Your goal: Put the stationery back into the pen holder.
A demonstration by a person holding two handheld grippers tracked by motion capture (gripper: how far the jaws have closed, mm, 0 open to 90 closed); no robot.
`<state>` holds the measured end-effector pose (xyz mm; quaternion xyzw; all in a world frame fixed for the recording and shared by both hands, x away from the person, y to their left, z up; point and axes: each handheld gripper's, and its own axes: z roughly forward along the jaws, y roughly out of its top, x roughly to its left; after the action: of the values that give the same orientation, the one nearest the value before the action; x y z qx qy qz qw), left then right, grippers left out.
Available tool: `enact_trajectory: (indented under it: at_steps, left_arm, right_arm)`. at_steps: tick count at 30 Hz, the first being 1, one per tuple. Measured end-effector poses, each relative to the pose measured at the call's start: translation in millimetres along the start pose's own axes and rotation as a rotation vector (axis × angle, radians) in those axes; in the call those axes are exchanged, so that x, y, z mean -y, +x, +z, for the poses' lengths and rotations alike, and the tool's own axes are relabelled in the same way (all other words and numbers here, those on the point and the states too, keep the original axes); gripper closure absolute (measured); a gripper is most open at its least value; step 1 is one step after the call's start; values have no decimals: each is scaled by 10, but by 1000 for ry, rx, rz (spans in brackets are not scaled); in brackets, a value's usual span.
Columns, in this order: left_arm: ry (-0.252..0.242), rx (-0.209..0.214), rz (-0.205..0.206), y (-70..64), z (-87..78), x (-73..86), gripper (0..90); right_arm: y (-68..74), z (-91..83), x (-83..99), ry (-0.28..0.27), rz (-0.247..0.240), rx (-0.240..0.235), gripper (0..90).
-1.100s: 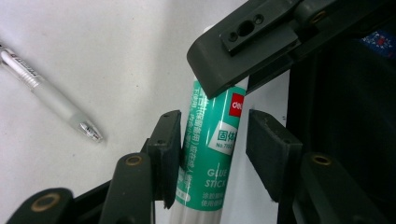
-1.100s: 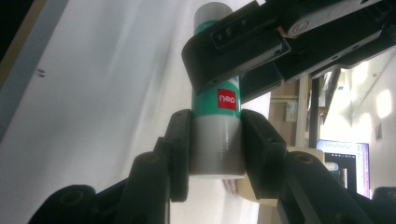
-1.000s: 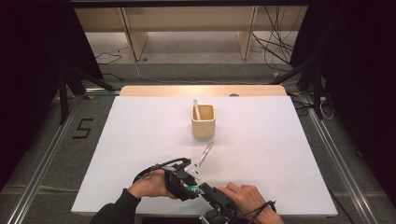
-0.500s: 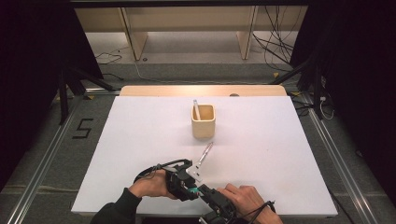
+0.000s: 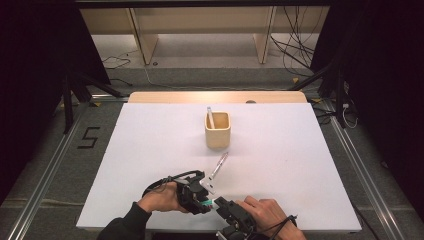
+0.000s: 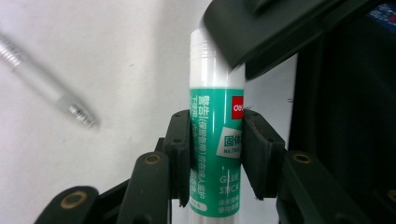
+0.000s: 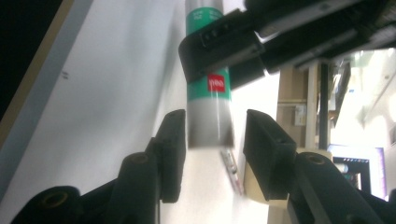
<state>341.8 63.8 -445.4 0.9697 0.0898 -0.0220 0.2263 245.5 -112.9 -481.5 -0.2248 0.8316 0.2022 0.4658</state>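
right gripper has closed in, jaws straddling glue stick.

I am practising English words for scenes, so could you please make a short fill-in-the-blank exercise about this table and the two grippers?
1. The left gripper is shut on a green and white ____ stick.
2. The right gripper has its jaws on either side of the stick's white ____.
3. A clear pen lies flat on the white ____.
4. The wooden holder stands upright with one ____ inside it.

Missing words: glue; cap; table; pen
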Motion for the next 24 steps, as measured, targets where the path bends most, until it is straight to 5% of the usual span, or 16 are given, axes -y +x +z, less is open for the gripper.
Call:
enact_trajectory:
  at_steps: [8, 24]
  left_arm:
    - [-56, -50, -53, 66, -89, 54, 654]
    - [-266, -163, -243, 250, -244, 166, 653]
  right_arm:
    - [-78, -80, 136, 20, 184, 6, 469]
    - [-256, -133, 442, 6, 756, 42, 389]
